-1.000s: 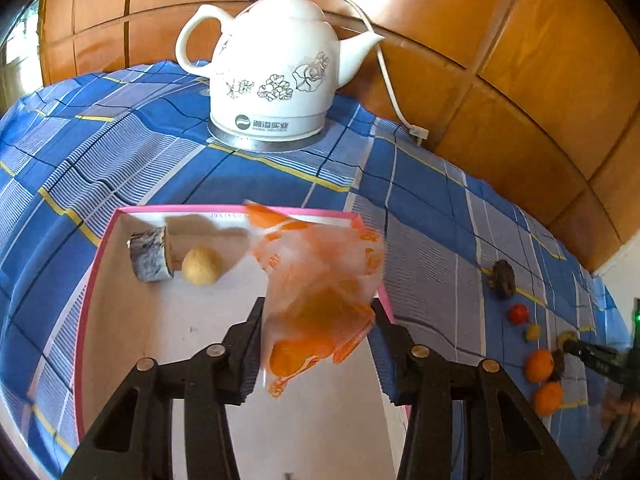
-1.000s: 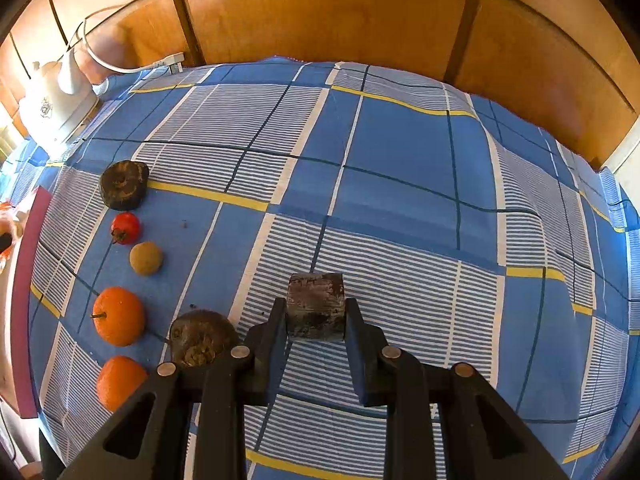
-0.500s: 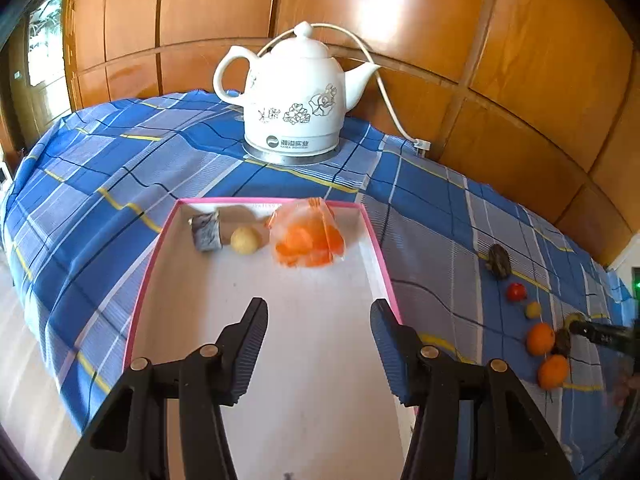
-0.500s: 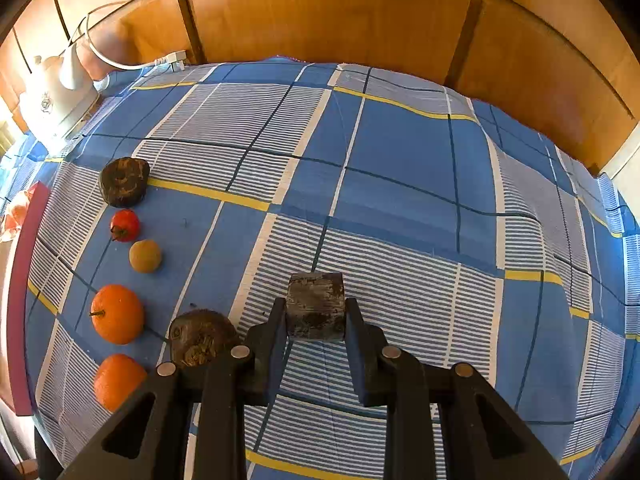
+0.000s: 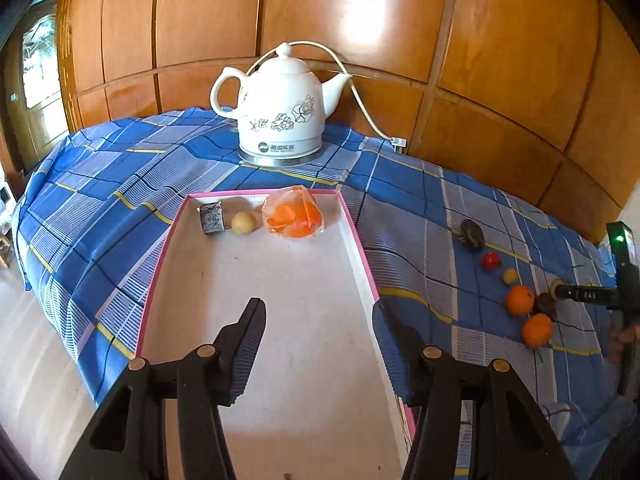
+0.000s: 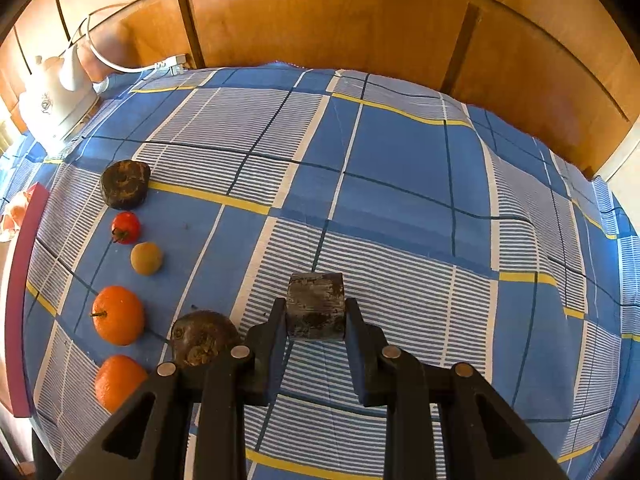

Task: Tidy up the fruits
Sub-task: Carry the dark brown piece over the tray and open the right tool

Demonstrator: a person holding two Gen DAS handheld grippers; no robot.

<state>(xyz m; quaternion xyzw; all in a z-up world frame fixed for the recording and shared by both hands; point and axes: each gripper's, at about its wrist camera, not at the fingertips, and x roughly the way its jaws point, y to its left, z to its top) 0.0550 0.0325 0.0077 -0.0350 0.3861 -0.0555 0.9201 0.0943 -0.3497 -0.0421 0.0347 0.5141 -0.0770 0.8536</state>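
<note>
Left claw (image 5: 318, 338) wide, nothing between its jaws, over pink-rimmed tray (image 5: 362, 248). Ahead, at tray's far end: bagged orange pieces (image 5: 294, 218). Right claw (image 6: 316, 334) narrow, clamped on dark block (image 6: 316, 306); to its left on bench (image 6: 400, 184), oranges (image 6: 118, 314) in a row.

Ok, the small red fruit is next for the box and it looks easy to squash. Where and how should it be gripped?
Take the red fruit across its round middle, coming from above. Its stem points sideways toward the near-left, so set the fingers clear of it. The dark lump and the tan fruit sit close on either side along the row, so close the gripper across the row, gently.
</note>
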